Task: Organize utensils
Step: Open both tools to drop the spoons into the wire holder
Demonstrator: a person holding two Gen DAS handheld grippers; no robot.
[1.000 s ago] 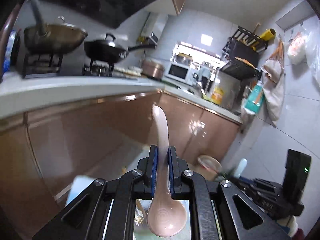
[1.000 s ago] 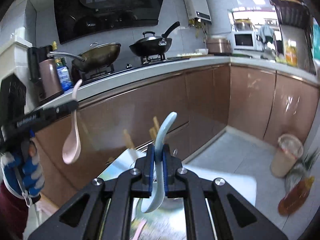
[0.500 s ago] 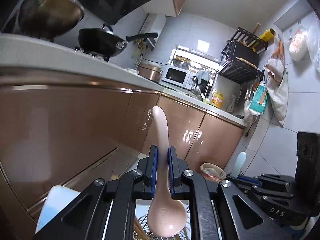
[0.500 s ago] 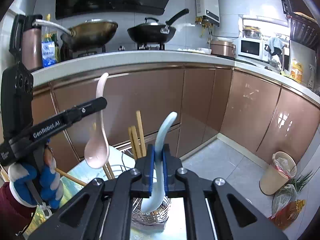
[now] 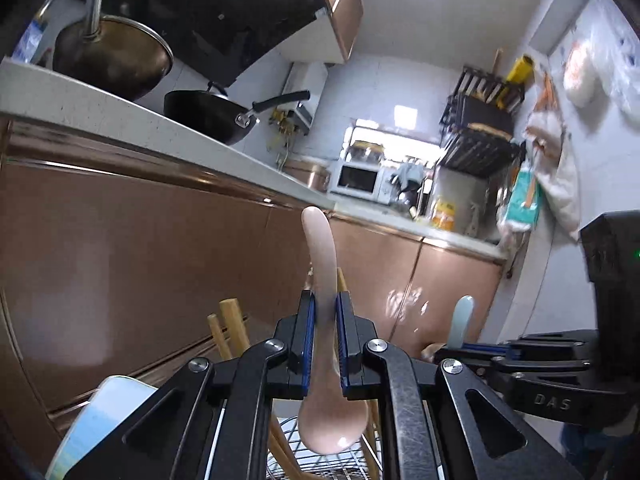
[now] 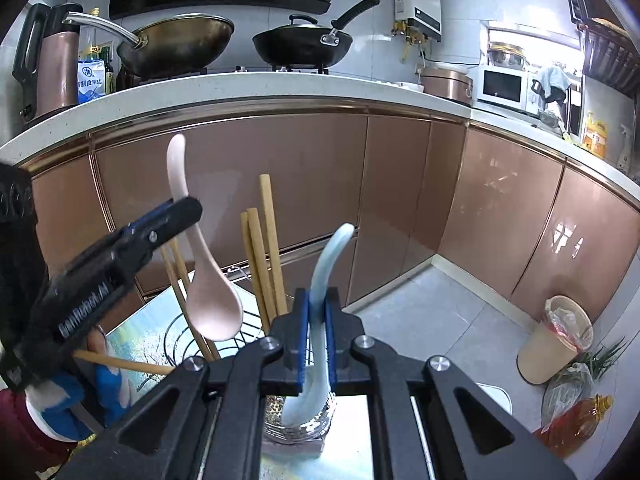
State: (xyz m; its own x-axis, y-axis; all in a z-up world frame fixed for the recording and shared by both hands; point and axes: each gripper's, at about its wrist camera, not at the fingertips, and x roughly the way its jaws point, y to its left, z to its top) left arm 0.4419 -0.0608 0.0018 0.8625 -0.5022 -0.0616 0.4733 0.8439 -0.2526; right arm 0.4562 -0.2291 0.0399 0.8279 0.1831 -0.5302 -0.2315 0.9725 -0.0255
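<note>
The left gripper (image 5: pixel 324 344) pinches a pink spoon (image 5: pixel 326 408) by its handle, bowl hanging above the wire utensil basket (image 6: pixel 180 332). The right gripper (image 6: pixel 316 336) pinches a pale blue spoon (image 6: pixel 316 320) the same way, its bowl low over a perforated metal holder (image 6: pixel 298 426). 3 wooden chopsticks (image 6: pixel 264 256) stand upright behind the 2 spoons.

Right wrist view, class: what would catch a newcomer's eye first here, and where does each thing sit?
Two ceramic soup spoons held bowl-down: the pale pink spoon at left in the left gripper, the light blue spoon at centre in the right gripper, jaws shut on each. Between them, wooden chopsticks stand in a wire utensil basket.
</note>
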